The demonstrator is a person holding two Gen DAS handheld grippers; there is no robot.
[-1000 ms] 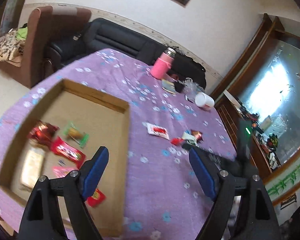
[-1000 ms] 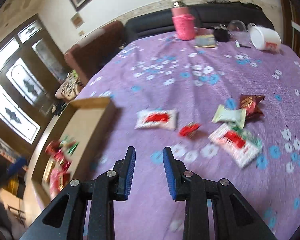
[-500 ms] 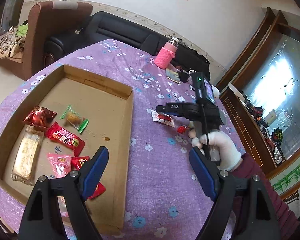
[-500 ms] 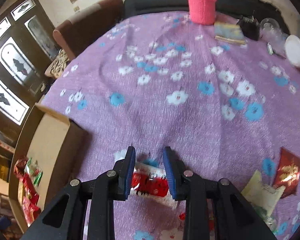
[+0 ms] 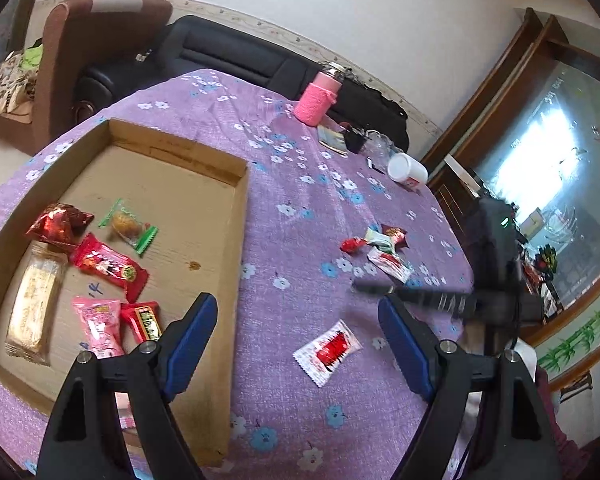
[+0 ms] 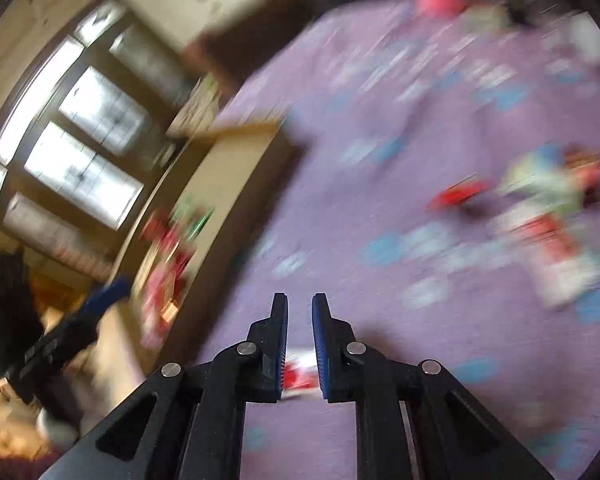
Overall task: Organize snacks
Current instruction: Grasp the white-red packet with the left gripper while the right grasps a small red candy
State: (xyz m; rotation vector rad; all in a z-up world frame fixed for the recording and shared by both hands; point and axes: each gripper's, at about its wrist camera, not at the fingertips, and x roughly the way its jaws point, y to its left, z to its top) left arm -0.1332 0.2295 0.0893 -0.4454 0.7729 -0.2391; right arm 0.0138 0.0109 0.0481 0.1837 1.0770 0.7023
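A pink bottle (image 5: 315,98) and white cup (image 5: 407,168) stand on the purple floral tablecloth (image 5: 300,280).

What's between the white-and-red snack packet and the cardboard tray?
Only the tray's near side wall separates the white-and-red snack packet from the cardboard tray's floor; the purple flowered cloth between them is bare.

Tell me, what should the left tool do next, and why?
Probably lower the left tool over the white-and-red packet and close on it. The packet lies loose on the purple cloth beside the cardboard box, just ahead between the tool's wide-open fingers, and other snacks already sit in that box.
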